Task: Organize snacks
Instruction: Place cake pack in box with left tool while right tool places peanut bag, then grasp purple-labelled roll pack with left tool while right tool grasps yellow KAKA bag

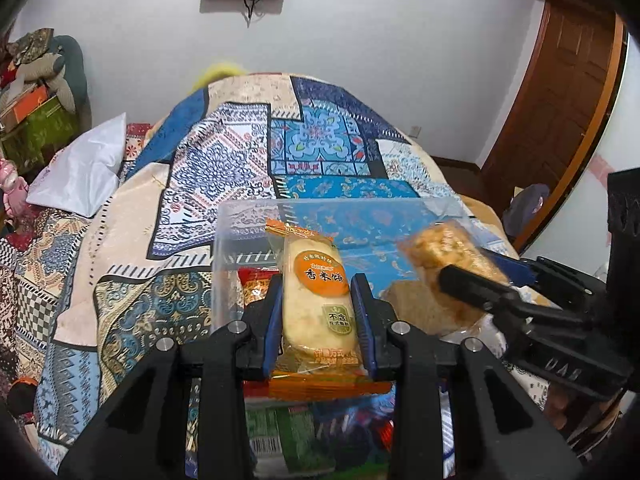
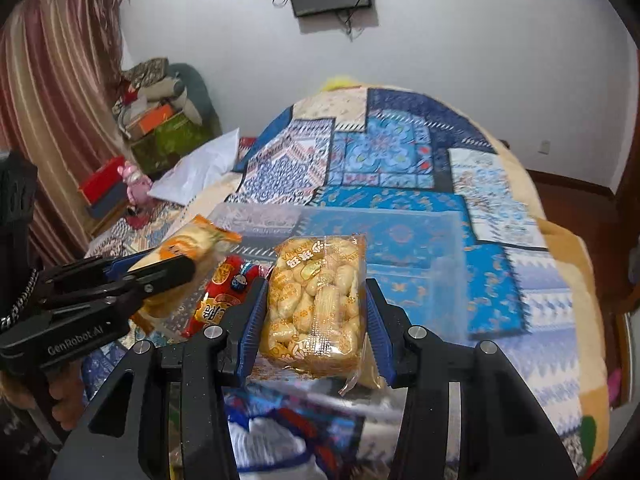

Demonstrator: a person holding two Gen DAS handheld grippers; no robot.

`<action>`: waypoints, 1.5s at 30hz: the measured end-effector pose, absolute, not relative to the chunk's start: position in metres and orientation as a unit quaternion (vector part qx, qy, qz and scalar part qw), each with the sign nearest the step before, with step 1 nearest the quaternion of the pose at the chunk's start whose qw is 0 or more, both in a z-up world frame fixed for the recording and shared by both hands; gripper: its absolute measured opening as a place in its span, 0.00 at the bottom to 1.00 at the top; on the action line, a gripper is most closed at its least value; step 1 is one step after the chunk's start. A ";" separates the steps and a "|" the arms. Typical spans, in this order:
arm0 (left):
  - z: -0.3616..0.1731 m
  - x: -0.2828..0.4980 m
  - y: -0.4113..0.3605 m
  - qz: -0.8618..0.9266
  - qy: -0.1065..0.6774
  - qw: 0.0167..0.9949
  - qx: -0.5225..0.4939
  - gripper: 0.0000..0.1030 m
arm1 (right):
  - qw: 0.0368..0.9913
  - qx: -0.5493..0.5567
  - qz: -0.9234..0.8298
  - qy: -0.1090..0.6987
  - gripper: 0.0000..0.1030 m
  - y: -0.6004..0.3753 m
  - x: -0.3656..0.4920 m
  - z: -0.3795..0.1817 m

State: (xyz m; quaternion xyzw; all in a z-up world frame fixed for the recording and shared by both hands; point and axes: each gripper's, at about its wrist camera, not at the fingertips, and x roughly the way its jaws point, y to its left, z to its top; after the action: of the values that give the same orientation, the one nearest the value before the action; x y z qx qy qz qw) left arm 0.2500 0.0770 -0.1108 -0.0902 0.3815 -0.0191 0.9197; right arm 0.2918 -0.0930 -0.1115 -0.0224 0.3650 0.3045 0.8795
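Snacks are carried over the clear bin [image 1: 248, 216], centre frame: rice cracker [image 1: 318, 300] pinched in left fingers [image 1: 276, 320], puffed bar [image 2: 316, 308] in right fingers [image 2: 256, 320]; slick wrappers could be dropped onto the bed [image 1: 224, 152] if squeezed loosely

- Bare patterned bedspread [image 2: 400, 152] is seen beyond the clear plastic box [image 1: 248, 216].
- The way leftward is blocked by a white pillow [image 1: 84, 168] and stacked boxes [image 2: 160, 128].
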 end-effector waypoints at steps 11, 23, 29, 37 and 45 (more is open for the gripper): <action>-0.134 0.268 0.075 -0.012 0.408 0.909 -0.088 0.33 | 0.855 -0.035 0.320 0.407 0.43 -0.071 0.306 -0.137; -0.093 0.218 0.076 -0.010 0.376 0.923 -0.083 0.49 | 0.868 -0.036 0.315 0.382 0.46 -0.095 0.275 -0.104; -0.065 0.164 0.081 0.007 0.349 0.934 -0.075 0.65 | 0.881 -0.047 0.304 0.359 0.59 -0.117 0.232 -0.084; -0.062 0.094 0.081 0.019 0.349 0.934 -0.076 0.72 | 0.883 -0.051 0.297 0.360 0.68 -0.139 0.172 -0.083; -0.092 0.046 0.069 0.016 0.382 0.921 -0.068 0.72 | 0.854 -0.049 0.305 0.418 0.69 -0.142 0.124 -0.129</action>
State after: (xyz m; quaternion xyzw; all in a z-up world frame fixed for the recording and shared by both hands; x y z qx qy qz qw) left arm 0.0462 0.0689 -0.0917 -0.0680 0.3821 0.0159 0.9215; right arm 0.1241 -0.1418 -0.1293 -0.0485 0.4181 0.3045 0.8544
